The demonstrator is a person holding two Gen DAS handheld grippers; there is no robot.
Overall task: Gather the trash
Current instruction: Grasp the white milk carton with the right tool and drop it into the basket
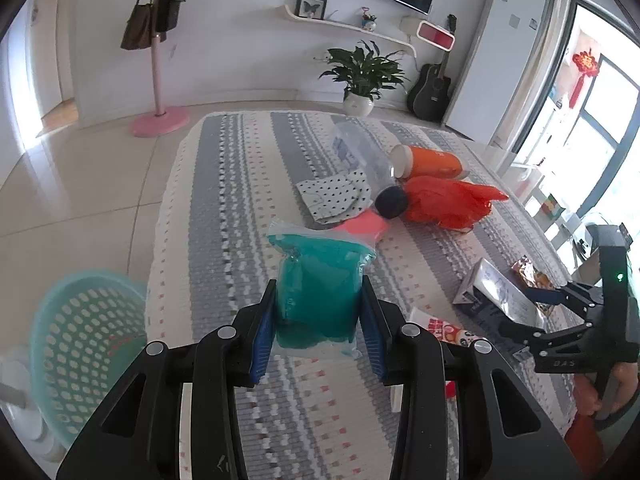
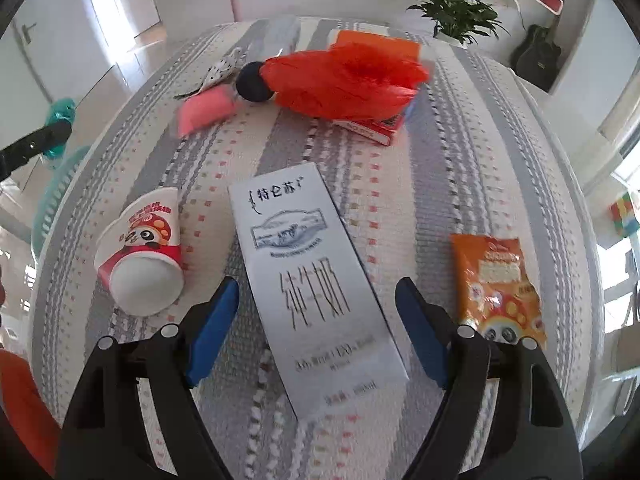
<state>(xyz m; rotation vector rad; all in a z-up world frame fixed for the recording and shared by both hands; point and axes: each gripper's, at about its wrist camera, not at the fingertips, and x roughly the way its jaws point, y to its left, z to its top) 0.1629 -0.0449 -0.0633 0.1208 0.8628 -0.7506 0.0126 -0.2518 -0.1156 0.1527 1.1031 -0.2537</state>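
My left gripper (image 1: 318, 322) clamps a teal packet (image 1: 318, 288), basket (image 1: 80, 344) at nine o'clock; my right gripper (image 2: 316, 324), jaws apart, must close on the milk carton (image 2: 308, 280).

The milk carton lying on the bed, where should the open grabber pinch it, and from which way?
Pinch the milk carton across its two long side edges, near the middle, coming down from above. It lies flat on the striped cover, so only its narrow width fits between the fingers. The right gripper is already open astride it, pads clear of both edges, so it probably just needs lowering and closing.
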